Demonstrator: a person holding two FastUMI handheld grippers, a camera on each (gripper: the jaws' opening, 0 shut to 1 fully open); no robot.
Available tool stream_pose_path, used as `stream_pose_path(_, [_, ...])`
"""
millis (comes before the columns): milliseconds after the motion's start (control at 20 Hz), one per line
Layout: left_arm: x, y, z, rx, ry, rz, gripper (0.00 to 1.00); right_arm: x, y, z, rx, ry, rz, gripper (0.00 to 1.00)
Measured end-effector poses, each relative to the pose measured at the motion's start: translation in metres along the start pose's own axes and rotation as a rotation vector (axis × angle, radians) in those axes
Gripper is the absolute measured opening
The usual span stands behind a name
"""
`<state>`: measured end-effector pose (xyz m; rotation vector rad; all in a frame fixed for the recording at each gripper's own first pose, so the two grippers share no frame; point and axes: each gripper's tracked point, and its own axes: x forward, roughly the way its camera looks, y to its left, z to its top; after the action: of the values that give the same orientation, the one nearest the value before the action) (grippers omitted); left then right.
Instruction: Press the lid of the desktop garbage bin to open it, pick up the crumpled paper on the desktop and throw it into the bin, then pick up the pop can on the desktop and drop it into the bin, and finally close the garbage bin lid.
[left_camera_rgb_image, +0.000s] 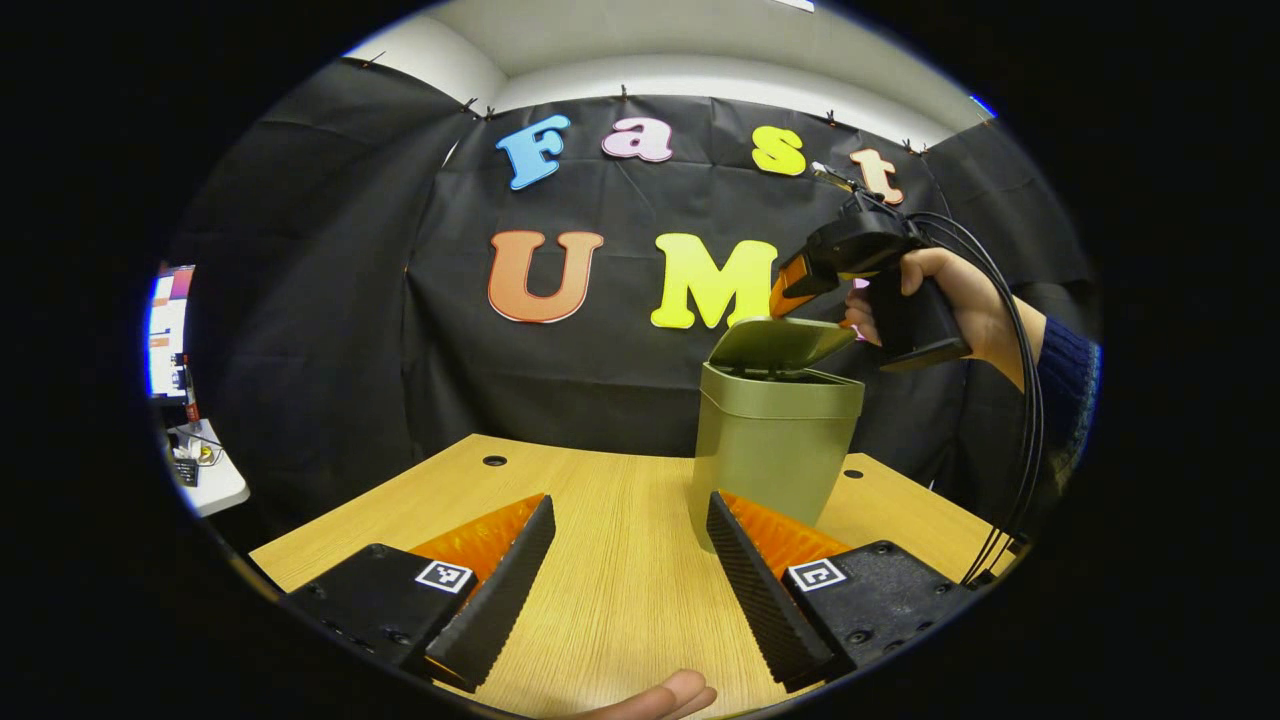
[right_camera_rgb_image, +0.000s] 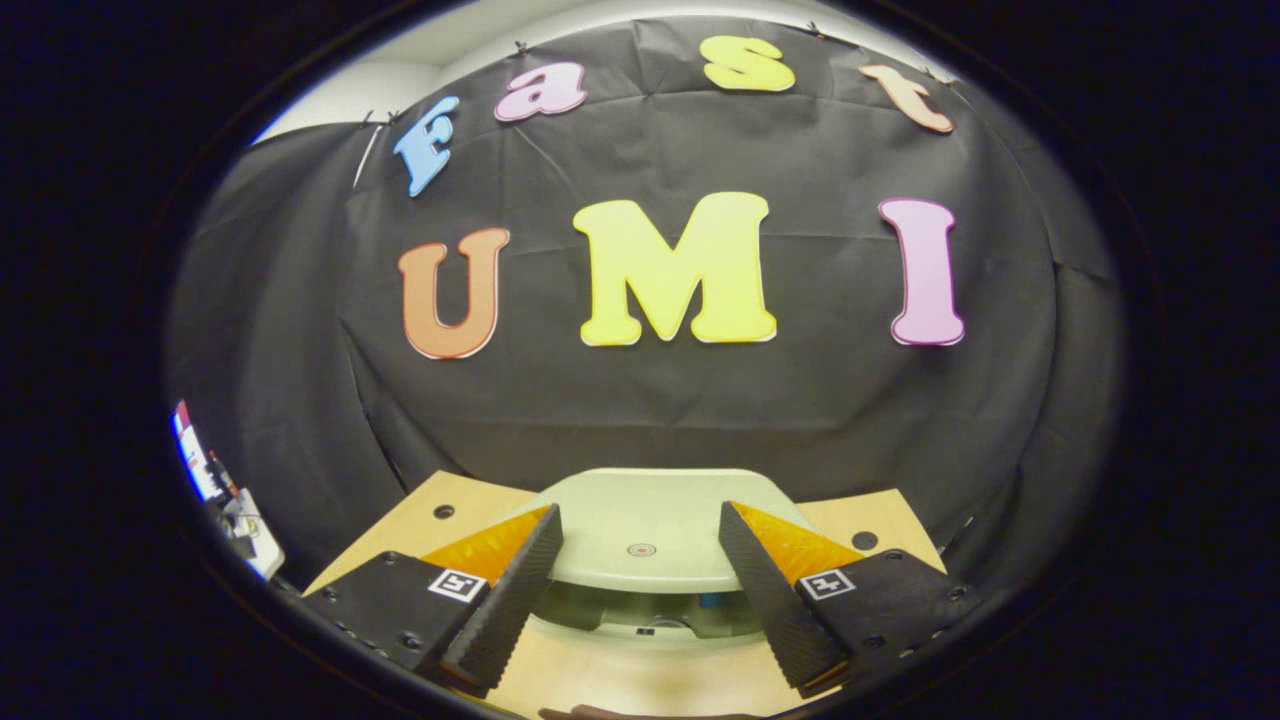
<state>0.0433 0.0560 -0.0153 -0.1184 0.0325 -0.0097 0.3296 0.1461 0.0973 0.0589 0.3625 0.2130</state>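
Note:
The green desktop bin stands on the wooden table, just beyond my left gripper's right finger. Its lid is tilted partway up, with a dark gap under the front edge. My left gripper hovers low over the table, open, nothing between its fingers. A hand holds my right gripper above the bin, its fingertips right at the lid's rear. In the right gripper view the lid lies directly below and ahead of my open right gripper, and the bin's dark mouth shows beneath it.
Round cable holes sit near the table's back edge. A white side desk with a screen stands far left. Black cables hang from the right gripper. A fingertip shows at the table's near edge.

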Motion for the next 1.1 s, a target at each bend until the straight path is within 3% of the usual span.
stream_pose_path(550, [0.001, -0.001, -0.005, 0.006, 0.017, -0.009, 0.98, 0.02, -0.007, -0.05, -0.004, 0.063, 0.003, 0.95])
stream_pose_path(1100, [0.008, -0.009, -0.009, 0.06, 0.03, -0.018, 0.98, 0.021, -0.004, -0.058, 0.0, -0.071, -0.002, 0.96])
